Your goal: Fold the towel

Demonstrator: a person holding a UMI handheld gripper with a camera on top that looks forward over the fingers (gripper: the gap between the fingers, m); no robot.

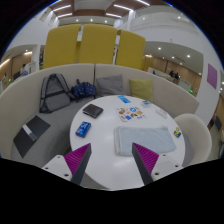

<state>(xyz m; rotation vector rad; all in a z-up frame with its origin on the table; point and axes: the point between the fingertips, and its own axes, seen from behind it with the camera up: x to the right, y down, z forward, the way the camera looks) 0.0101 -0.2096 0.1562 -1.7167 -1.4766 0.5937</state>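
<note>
While flat, towel (137, 138) crosswise beyond gripper (112, 160).

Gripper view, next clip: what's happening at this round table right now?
A person holds the gripper above a round white table, fingers open and touching nothing. A pale folded towel lies flat on the table just ahead of the fingers, not yet gripped. Beyond it sit a small blue object, a dark flat item and some scattered cards. A curved bench with bags runs behind.
</note>
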